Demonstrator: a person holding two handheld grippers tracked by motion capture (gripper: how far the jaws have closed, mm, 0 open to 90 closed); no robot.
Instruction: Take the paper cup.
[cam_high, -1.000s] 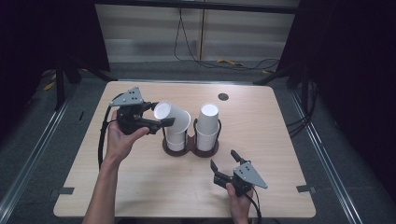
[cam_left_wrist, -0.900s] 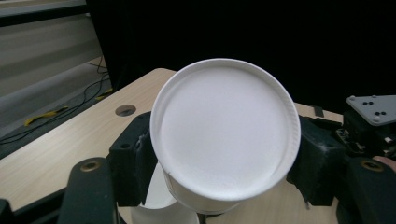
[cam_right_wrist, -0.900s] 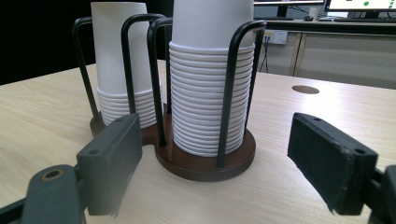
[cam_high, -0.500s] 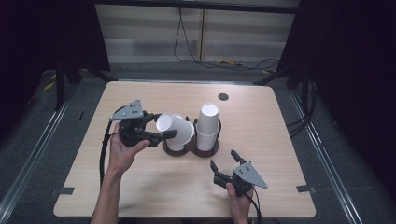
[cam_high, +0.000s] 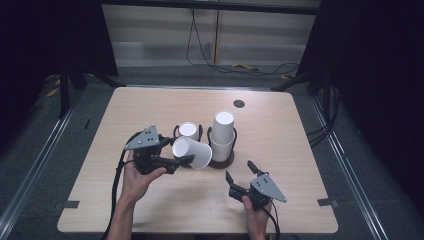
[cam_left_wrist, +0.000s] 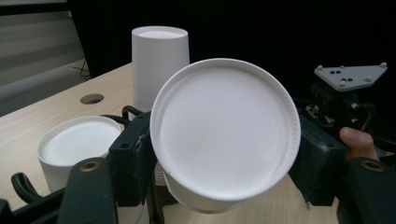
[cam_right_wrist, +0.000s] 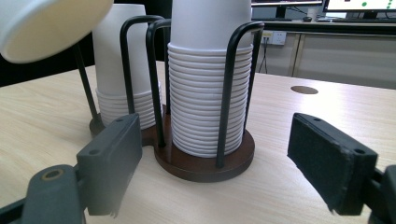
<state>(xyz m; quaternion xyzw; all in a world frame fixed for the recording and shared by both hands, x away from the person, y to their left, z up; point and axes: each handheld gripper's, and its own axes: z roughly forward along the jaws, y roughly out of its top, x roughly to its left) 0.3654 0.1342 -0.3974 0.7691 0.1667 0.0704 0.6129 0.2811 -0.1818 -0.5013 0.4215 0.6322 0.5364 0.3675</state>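
Where held cup (cam_high: 192, 153) hangs: cup stacks (cam_high: 222, 136) beside.

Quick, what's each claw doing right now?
Left claw: shut on a white paper cup, held on its side.
Right claw: open, holding nothing.

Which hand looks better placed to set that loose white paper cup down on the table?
The left. Its hand-held gripper is already clamped on the white paper cup, tipped on its side beside the dark wire cup holder. The right hand-held gripper sits open and empty near the table's front edge.
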